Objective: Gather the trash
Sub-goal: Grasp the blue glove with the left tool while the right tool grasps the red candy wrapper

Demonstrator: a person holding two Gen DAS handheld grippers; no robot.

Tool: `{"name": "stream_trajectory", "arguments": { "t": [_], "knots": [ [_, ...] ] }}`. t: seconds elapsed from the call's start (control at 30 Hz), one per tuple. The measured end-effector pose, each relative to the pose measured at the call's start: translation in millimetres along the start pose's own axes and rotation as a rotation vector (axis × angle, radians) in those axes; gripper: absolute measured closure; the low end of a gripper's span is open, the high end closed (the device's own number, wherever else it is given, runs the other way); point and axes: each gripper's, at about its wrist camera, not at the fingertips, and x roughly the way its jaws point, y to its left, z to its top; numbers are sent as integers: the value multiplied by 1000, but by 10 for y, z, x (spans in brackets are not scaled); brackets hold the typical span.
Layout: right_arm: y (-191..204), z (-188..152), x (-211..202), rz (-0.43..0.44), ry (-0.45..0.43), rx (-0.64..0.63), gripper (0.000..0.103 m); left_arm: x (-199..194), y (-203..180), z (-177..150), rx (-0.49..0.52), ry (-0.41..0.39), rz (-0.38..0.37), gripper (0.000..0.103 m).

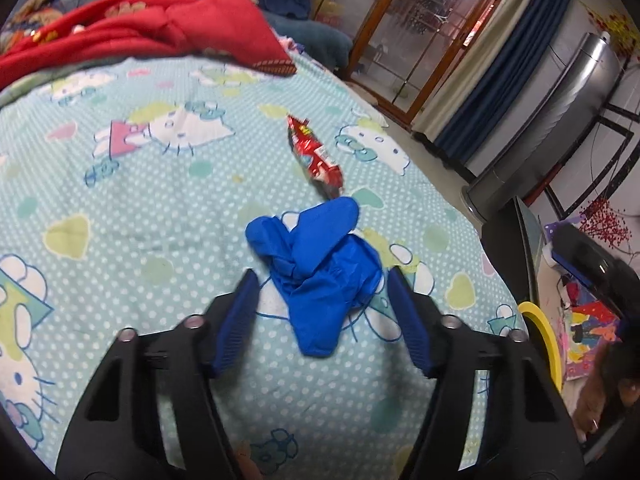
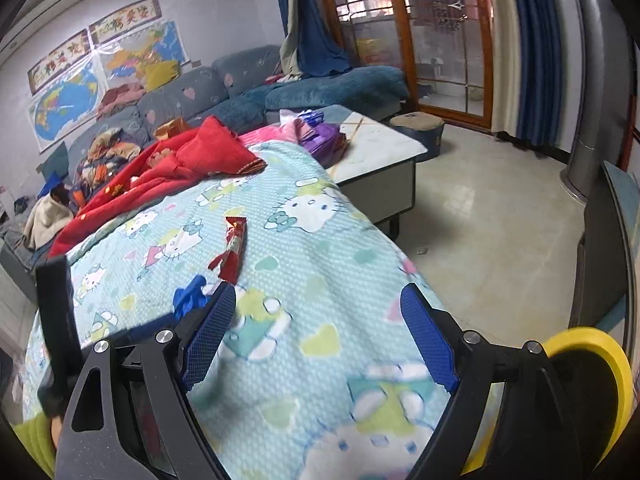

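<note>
We see the crumpled blue glove [image 1: 316, 276] on the bed sheet [image 1: 140, 208], between the left gripper [image 1: 322, 286] fingers, apart, not touching. Red wrapper [image 1: 316, 156] just beyond the glove. Right gripper [image 2: 316, 300] fingers wide apart, empty.

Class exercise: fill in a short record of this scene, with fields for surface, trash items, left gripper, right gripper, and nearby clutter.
surface: cartoon-cat bedspread
trash items: crumpled blue glove; red snack wrapper lying just beyond it
left gripper: open, jaws either side of the glove, pads not pressing it
right gripper: open, nothing between its jaws, over bare bedspread
nearby clutter: red blanket at the far end of the bedspread
</note>
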Motion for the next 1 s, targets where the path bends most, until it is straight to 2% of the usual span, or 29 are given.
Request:
{"name": "stream_trajectory", "arguments": {
  "t": [0.1, 0.3, 0.53, 0.7, 0.9, 1.0],
  "knots": [
    [93, 110, 200, 22, 29, -11, 21, -1, 67, 3, -25, 10, -13, 73],
    [266, 231, 578, 84, 97, -3, 21, -33, 120, 3, -46, 14, -53, 90],
    [508, 317, 892, 136, 165, -41, 33, -249, 245, 55, -71, -51, -37, 94],
    [624, 369, 1088, 162, 192, -48, 37, -491, 475, 178, -106, -131, 17, 94],
    [766, 368, 1372, 174, 240, -62, 49, -798, 643, 312, -110, -225, 70, 94],
    [835, 303, 1502, 161, 275, -81, 65, -829, 666, 323, -111, -238, 73, 94]
  ]
}}
